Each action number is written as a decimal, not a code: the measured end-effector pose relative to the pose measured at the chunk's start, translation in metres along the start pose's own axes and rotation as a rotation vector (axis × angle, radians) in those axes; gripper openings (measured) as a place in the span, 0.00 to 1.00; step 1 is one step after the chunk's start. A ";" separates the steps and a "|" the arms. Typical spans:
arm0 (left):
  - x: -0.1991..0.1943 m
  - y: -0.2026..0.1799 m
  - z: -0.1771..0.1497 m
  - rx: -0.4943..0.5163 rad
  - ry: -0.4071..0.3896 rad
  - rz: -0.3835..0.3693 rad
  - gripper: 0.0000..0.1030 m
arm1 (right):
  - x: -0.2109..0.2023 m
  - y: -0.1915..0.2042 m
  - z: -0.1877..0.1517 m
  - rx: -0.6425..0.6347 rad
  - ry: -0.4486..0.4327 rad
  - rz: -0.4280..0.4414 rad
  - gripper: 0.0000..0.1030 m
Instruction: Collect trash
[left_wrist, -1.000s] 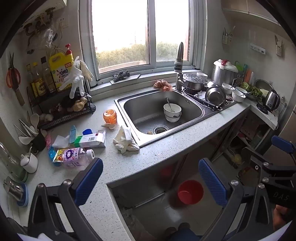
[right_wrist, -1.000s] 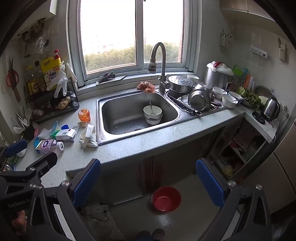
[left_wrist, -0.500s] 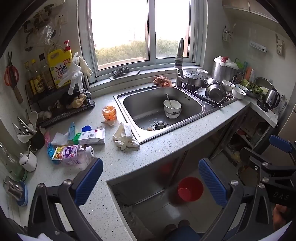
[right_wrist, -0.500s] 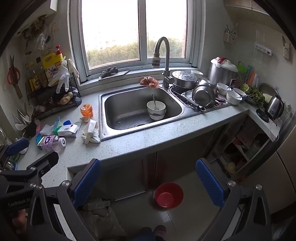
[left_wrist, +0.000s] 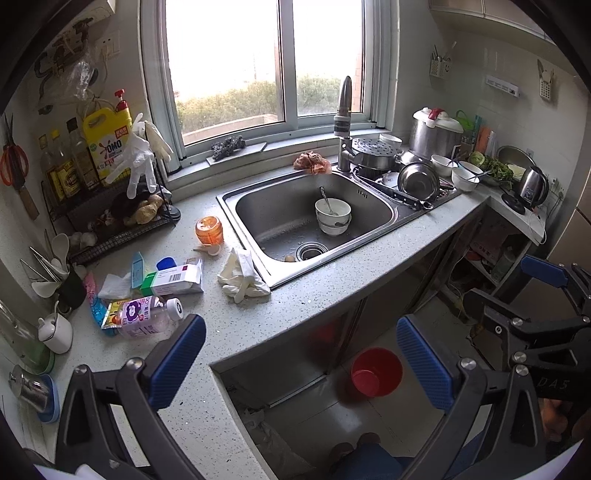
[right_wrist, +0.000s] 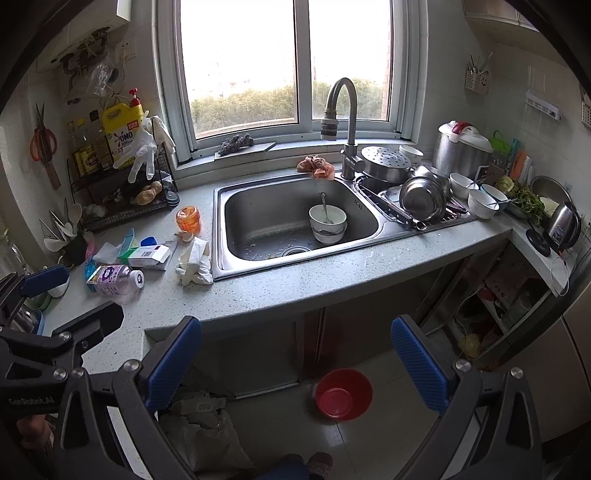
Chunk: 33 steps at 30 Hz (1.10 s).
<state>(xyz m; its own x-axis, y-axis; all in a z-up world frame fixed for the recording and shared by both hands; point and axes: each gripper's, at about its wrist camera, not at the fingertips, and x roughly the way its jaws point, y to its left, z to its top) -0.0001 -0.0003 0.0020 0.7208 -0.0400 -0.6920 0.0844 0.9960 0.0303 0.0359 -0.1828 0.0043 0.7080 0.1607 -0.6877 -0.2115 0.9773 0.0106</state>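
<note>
Held both grippers back from bench (left_wrist: 317, 306), nothing gripped. Left gripper (left_wrist: 299, 354) jaws wide apart; right gripper (right_wrist: 295, 354) jaws wide apart too.

Trash lay left of sink (left_wrist: 229, 195): crumpled white gloves (left_wrist: 242, 278) touching sink rim, flattened carton (left_wrist: 177, 278) further left, plastic bottle (left_wrist: 147, 314) on its side left of carton, nearer bench edge.

Judged gloves soft, light, limp; pinch thickest fold. Bottle light, round, likely slippery; grip across body. Carton thin; take by long edges.
</note>
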 end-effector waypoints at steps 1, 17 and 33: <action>0.000 0.001 0.000 0.000 -0.004 0.007 1.00 | -0.001 0.000 0.000 -0.012 -0.007 -0.004 1.00; 0.002 0.001 0.000 0.007 0.016 -0.004 1.00 | 0.004 0.002 0.002 -0.051 0.037 0.043 1.00; 0.007 0.001 -0.001 0.004 0.033 -0.022 1.00 | 0.006 -0.001 0.002 -0.059 0.073 0.045 1.00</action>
<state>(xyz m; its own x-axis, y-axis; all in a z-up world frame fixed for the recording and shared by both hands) 0.0045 -0.0001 -0.0033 0.6953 -0.0590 -0.7163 0.1028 0.9945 0.0178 0.0414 -0.1826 0.0017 0.6466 0.1913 -0.7385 -0.2823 0.9593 0.0013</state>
